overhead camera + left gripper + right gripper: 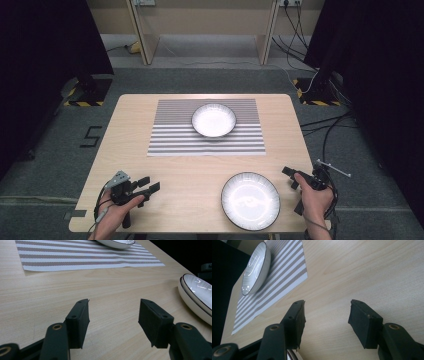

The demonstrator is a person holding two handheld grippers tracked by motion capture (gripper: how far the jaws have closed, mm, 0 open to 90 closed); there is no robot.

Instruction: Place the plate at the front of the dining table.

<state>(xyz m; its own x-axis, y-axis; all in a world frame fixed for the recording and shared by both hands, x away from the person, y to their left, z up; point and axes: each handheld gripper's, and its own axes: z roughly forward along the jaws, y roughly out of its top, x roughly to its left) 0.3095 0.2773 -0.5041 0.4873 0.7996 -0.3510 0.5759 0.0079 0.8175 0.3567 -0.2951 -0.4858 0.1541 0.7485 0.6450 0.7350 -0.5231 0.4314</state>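
Note:
A white bowl [214,120] [117,242] [255,266] sits on a grey-and-white striped placemat [170,137] [82,257] [277,282] at the back middle of the wooden table [130,155]. A white plate with a dark rim [250,200] [197,290] lies near the front edge, right of centre. My left gripper [150,183] [114,302] is held low at the front left, open and empty, jaws pointing right toward the plate. My right gripper [289,177] [327,302] hovers just right of the plate, open and empty, aimed toward the bowl.
Bare wood lies between the placemat and the plate. Black stands with hazard-striped bases [82,102] and cables [325,125] are on the floor beside the table. A wooden frame [205,30] stands behind it.

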